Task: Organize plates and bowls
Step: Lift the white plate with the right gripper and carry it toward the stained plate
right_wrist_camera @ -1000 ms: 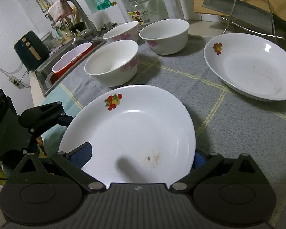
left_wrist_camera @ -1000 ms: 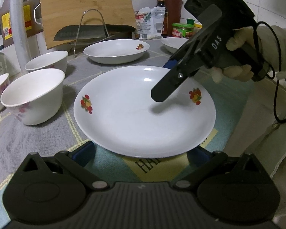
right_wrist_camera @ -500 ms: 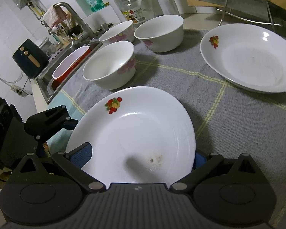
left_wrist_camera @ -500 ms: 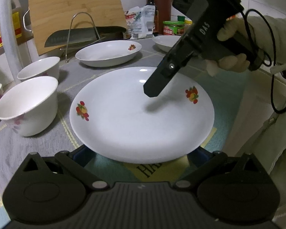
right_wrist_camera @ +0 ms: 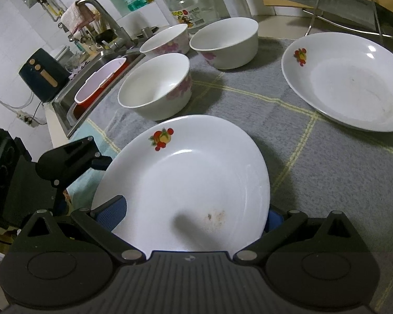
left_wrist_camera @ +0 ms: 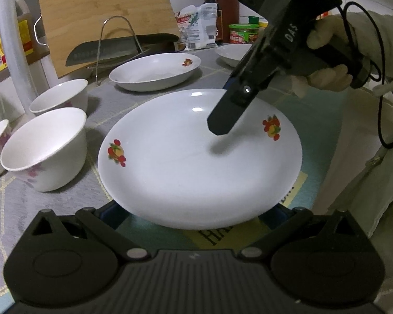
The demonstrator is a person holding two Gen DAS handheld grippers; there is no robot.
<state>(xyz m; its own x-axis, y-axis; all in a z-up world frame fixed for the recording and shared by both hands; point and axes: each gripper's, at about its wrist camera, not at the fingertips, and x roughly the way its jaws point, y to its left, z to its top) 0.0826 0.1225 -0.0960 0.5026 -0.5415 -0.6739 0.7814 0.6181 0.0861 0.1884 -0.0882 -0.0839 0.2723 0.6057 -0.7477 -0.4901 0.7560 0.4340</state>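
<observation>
Two grippers meet at one white plate (left_wrist_camera: 196, 162) with fruit decals, which is seen above the near edge of the grey mat (right_wrist_camera: 314, 170); whether it is lifted or resting cannot be told. The left gripper (left_wrist_camera: 195, 210) is spread wide, and its blue pads (left_wrist_camera: 112, 209) are mostly hidden under the plate's near rim. The right gripper (right_wrist_camera: 191, 217) is also spread wide and straddles the plate's opposite rim; one finger is seen over the plate's inner face with a shadow below it, the other is hidden beneath, so contact cannot be judged. A gloved hand (left_wrist_camera: 327, 52) is seen on the right gripper's handle, its sleeve cut off at the frame edge.

A brownish stain (right_wrist_camera: 214, 216) is carried inside the plate. Just beyond the plate a bowl (right_wrist_camera: 154, 86) is set, with two more bowls (right_wrist_camera: 224, 41) (right_wrist_camera: 165, 39) behind it, their insides showing plain white. Beyond the plate on the other side a second deep plate (right_wrist_camera: 348, 81) is marked with faint smudges. A small dish (left_wrist_camera: 233, 52) farther off is half hidden by the right gripper. Behind the second deep plate a cleaver (left_wrist_camera: 104, 49) is laid across a wire rack (left_wrist_camera: 115, 41) before a cutting board (left_wrist_camera: 104, 7). Past the bowls a sink (right_wrist_camera: 73, 104) is seen, with a pink-and-red tub (right_wrist_camera: 97, 83) in it; the tub's contents cannot be made out.
</observation>
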